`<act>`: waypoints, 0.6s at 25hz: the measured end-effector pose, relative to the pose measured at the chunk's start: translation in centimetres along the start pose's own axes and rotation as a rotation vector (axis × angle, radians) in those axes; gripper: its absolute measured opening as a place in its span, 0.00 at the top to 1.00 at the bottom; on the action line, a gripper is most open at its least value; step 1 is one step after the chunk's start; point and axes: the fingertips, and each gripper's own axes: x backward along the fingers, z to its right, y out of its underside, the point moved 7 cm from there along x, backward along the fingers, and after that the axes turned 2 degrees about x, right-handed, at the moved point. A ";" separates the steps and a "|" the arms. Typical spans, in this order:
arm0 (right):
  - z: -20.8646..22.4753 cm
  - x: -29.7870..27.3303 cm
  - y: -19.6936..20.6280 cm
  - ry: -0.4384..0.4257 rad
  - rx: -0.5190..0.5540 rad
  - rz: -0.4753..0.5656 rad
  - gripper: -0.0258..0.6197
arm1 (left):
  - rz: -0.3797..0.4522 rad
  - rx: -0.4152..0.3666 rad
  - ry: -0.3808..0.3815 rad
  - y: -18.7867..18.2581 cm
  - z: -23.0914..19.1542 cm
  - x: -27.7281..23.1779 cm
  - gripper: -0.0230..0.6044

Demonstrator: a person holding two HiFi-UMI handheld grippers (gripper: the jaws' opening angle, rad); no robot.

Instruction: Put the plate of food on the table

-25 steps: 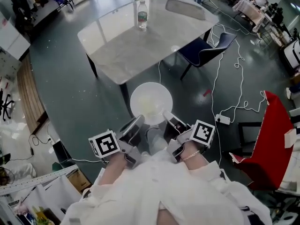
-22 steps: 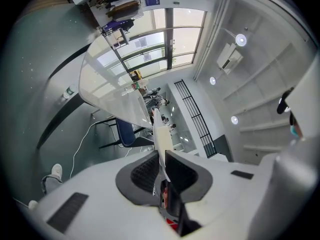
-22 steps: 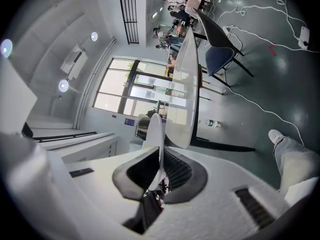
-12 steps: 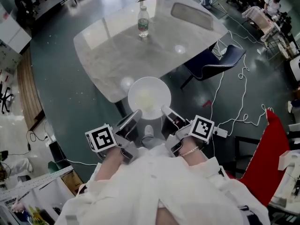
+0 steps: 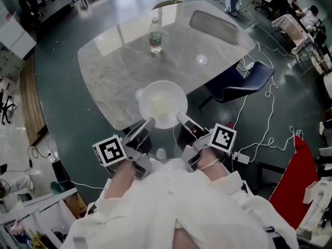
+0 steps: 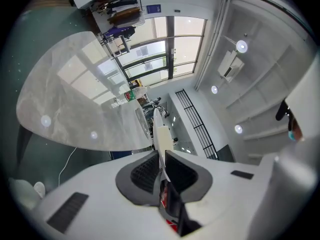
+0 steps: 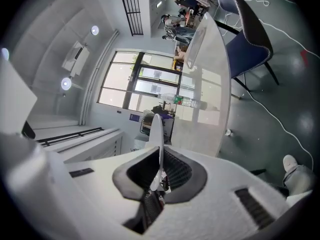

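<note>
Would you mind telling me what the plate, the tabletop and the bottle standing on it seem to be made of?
Plate: white, smooth and thin-rimmed, probably glazed ceramic or melamine; the look leaves it open. Tabletop: pale grey with veining and a glossy, window-reflecting surface, so polished marble or similar stone. Bottle: see-through with a label, likely clear plastic.

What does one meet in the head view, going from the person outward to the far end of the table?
Left tool and right tool side by side → plate → water bottle.
</note>
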 end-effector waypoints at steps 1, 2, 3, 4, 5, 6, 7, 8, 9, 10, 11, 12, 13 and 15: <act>0.3 -0.1 -0.1 0.001 -0.008 -0.005 0.94 | 0.000 0.012 -0.008 0.0 -0.2 -0.1 0.89; 0.5 -0.3 -0.2 0.003 -0.016 -0.008 0.94 | 0.001 0.027 -0.015 0.1 -0.5 -0.2 0.89; 0.8 -0.4 -0.2 0.005 -0.024 -0.009 0.94 | 0.000 0.041 -0.022 0.1 -0.7 -0.4 0.89; 1.0 -0.6 -0.3 0.007 -0.029 -0.009 0.94 | -0.001 0.051 -0.026 0.0 -0.9 -0.5 0.89; 1.2 -0.8 -0.4 0.009 -0.032 -0.010 0.94 | -0.002 0.057 -0.030 -0.1 -1.1 -0.6 0.89; 1.4 -1.0 -0.5 0.011 -0.033 -0.011 0.94 | -0.002 0.064 -0.033 -0.2 -1.2 -0.7 0.89; 1.5 -1.3 -0.6 0.011 -0.036 -0.011 0.94 | -0.002 0.073 -0.037 -0.4 -1.4 -0.8 0.89; 1.6 -1.5 -0.6 0.011 -0.042 -0.011 0.94 | -0.003 0.082 -0.037 -0.5 -1.7 -0.9 0.89; 1.6 -1.7 -0.7 0.012 -0.049 -0.009 0.94 | -0.005 0.087 -0.034 -0.6 -1.9 -1.1 0.89; 1.8 -1.9 -0.8 0.015 -0.054 -0.006 0.94 | -0.010 0.082 -0.030 -0.8 -2.1 -1.3 0.89; 1.9 -2.1 -0.9 0.021 -0.057 -0.004 0.94 | -0.016 0.068 -0.031 -1.2 -2.2 -1.5 0.89; 2.0 -2.5 -1.0 0.026 -0.059 -0.003 0.94 | -0.022 0.057 -0.037 -1.6 -2.3 -1.6 0.89; 2.1 -3.0 -1.2 0.031 -0.062 -0.003 0.94 | -0.026 0.054 -0.041 -2.1 -2.4 -1.7 0.89; 2.0 -4.0 -1.7 0.040 -0.066 -0.001 0.94 | -0.030 0.061 -0.042 -3.3 -2.8 -2.2 0.89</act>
